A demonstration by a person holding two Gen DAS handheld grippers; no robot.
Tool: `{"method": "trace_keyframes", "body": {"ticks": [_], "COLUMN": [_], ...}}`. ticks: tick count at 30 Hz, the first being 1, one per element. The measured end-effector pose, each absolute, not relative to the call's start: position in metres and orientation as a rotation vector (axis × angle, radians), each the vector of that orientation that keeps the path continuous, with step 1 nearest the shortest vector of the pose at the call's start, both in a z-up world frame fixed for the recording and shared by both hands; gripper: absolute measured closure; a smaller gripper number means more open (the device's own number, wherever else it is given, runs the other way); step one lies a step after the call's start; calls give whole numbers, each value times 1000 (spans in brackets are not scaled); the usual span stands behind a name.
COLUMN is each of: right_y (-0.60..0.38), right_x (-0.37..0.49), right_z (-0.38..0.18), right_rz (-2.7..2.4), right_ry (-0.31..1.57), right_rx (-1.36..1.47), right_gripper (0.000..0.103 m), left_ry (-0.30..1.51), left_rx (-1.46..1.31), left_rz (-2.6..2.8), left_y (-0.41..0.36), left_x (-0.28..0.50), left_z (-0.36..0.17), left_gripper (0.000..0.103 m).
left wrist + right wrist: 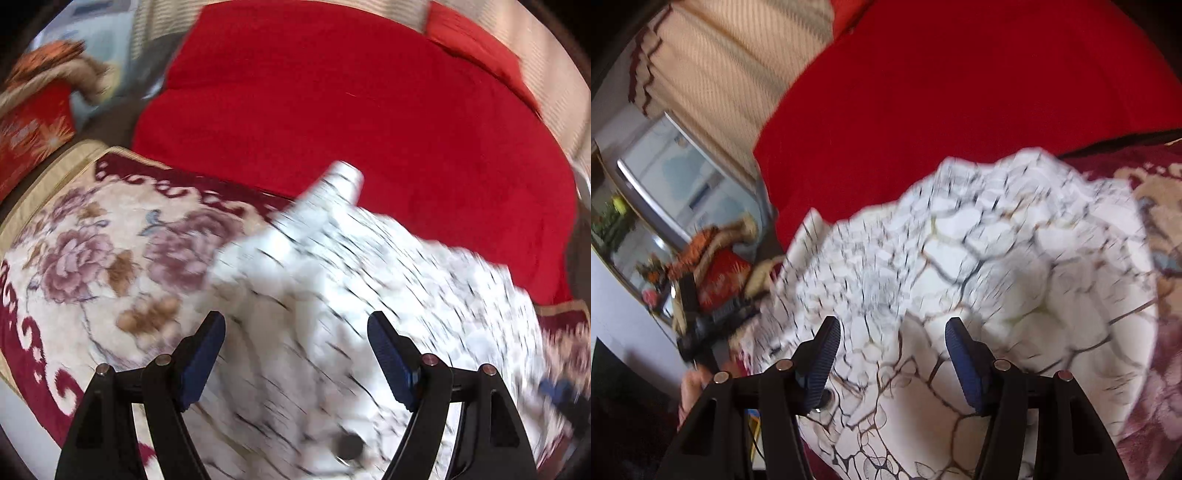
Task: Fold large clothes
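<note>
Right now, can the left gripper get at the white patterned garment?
Probably yes. The left gripper hangs open right over the white patterned garment on the floral blanket, with nothing between them.

A home bedroom. A bed carries a floral blanket [92, 251] and a red cover [351, 122]; striped curtains [731, 74] hang beside a window [676, 184], with a red patterned cushion [33, 136] near the bed.
</note>
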State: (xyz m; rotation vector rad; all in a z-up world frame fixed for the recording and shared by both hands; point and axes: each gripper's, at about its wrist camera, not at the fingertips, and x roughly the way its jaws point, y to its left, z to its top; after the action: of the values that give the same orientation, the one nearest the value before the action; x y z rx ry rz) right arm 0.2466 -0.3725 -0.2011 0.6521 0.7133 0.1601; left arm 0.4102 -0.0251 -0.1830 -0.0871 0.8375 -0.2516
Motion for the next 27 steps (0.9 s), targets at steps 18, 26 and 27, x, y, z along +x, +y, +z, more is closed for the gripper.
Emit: {"method": "trace_keyframes", "body": {"ticks": [18, 26, 27], "right_y": [-388, -390, -391], "right_x": [236, 250, 251], "right_z": [-193, -217, -219], "right_rz": [77, 22, 20], "right_ry": [744, 889, 893], "right_rx": [644, 657, 668], "right_gripper": [40, 39, 39], "left_ry": [764, 823, 829], "left_rx": [184, 253, 278], "left_rz": [-262, -345, -342], "left_y": [-86, -125, -129], "left_x": [342, 327, 329], "left_z": [-198, -224, -229], "left_gripper": [19, 14, 14]}}
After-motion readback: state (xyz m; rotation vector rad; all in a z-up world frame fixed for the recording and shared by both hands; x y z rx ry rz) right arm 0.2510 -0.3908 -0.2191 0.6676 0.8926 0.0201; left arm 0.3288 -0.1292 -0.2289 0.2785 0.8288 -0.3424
